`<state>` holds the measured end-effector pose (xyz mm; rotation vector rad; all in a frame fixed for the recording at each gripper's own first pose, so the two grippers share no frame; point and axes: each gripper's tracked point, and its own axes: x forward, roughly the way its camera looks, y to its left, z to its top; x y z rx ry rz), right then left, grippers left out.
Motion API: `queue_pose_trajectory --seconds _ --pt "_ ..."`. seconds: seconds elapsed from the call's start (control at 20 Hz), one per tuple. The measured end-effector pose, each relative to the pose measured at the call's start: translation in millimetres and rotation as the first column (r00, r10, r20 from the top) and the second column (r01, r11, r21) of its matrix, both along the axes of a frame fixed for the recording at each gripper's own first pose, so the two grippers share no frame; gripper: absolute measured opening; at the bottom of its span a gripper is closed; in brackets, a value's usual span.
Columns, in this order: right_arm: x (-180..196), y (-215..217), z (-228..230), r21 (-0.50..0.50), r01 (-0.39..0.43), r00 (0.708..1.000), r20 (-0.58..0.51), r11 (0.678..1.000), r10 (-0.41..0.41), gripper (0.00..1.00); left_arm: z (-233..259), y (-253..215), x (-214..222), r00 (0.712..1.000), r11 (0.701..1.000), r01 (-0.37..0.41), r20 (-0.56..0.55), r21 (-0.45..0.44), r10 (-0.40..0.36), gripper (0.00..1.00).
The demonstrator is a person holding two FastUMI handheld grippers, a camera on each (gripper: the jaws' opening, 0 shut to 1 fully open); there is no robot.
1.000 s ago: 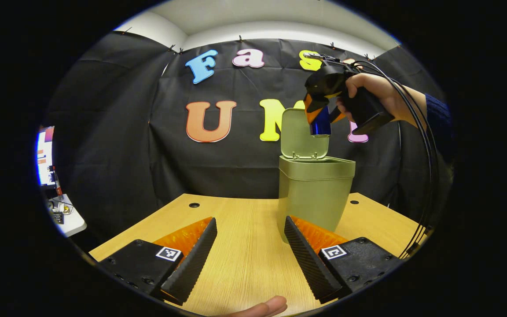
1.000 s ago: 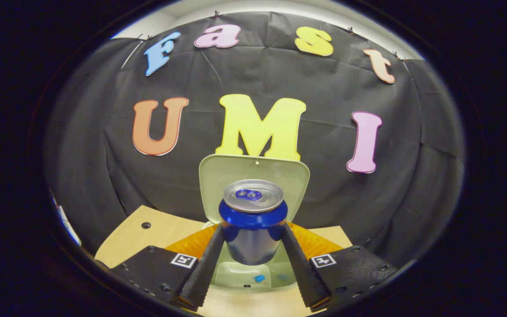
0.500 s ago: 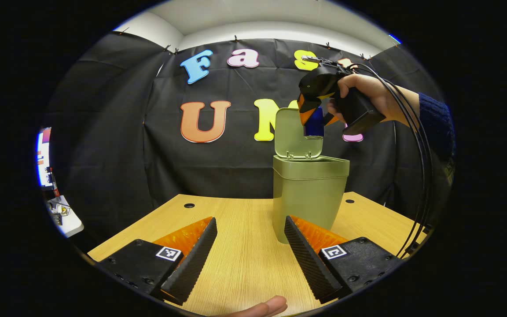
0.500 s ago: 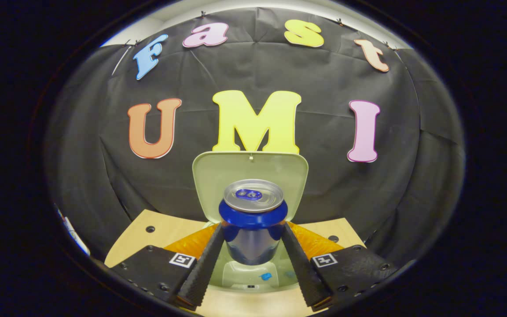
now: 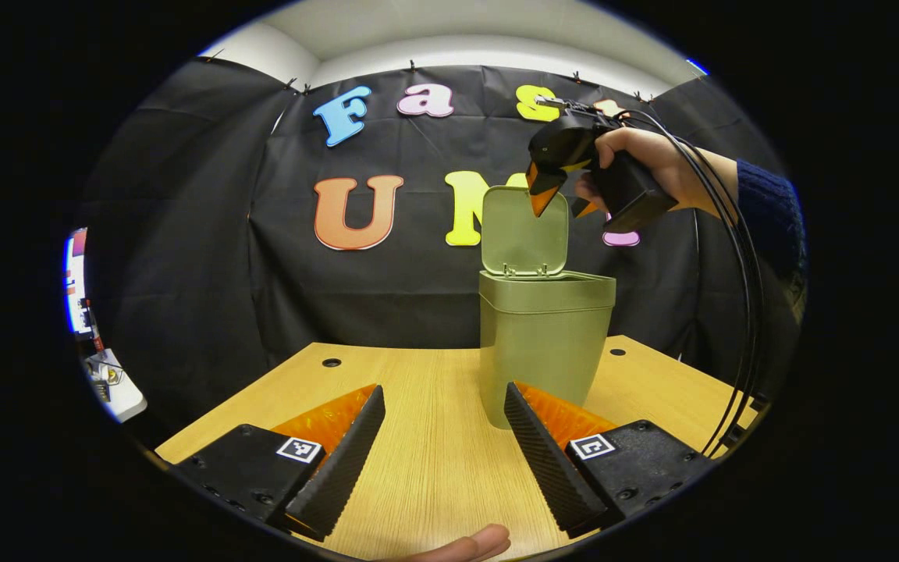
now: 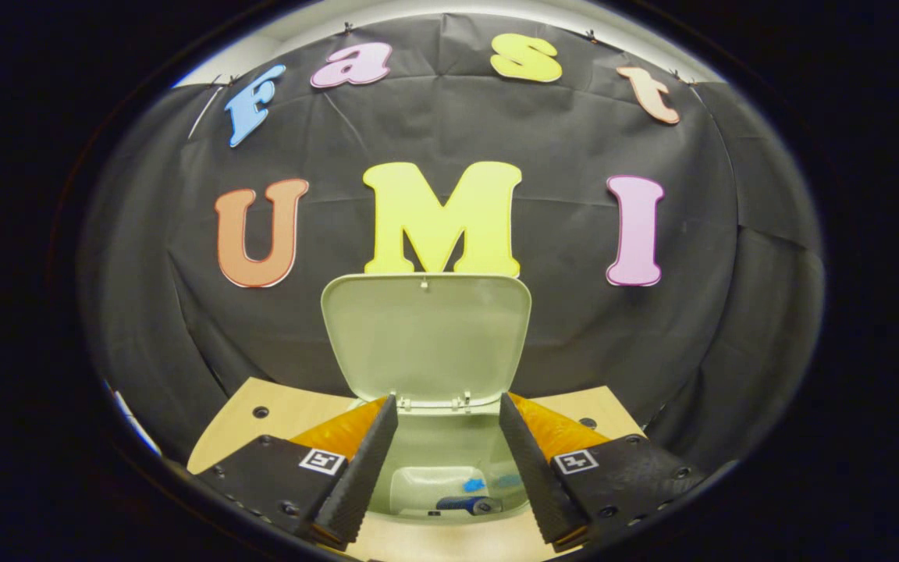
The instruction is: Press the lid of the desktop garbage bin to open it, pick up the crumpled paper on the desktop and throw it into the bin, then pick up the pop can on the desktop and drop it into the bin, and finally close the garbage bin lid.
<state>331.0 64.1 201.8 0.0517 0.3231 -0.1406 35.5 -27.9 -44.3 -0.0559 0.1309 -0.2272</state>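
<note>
While lid [image 6: 426, 332] upright, pop can [image 6: 461, 504] inside open bin [image 5: 543, 343]

Left gripper view: camera sits low over the counter [image 5: 434, 437], facing level toward the booth's back wall, with the garbage bin [image 5: 545, 343] near, just ahead and right of centre. It also takes in the right gripper [image 5: 555, 199], held high above the bin.

Right gripper view: camera rides above the bin [image 6: 449, 476], tilted downward into its opening, close to the raised lid [image 6: 426, 336].

Shared: bin, lid [image 5: 525, 230], counter [image 6: 278, 417], back wall.
</note>
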Motion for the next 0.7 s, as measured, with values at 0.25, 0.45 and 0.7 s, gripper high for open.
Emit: queue_pose_trajectory --seconds 0.25,0.45,0.7 --pt "7.3 9.8 20.1 -0.005 -0.033 0.999 0.025 0.999 0.033 0.82 -2.6 11.5 5.2 0.999 0.999 -0.041 -0.003 0.015 0.041 1.0" --pt "16.3 16.1 52.4 -0.011 -0.066 0.996 0.06 0.998 0.066 0.87 -11.0 9.8 12.9 0.999 0.999 -0.029 -0.024 0.019 0.03 0.99" --pt "40.1 19.4 88.7 -0.042 -0.096 0.984 0.146 0.994 0.102 0.93 -33.0 27.5 31.4 0.994 0.997 -0.074 -0.077 0.022 0.076 1.0"
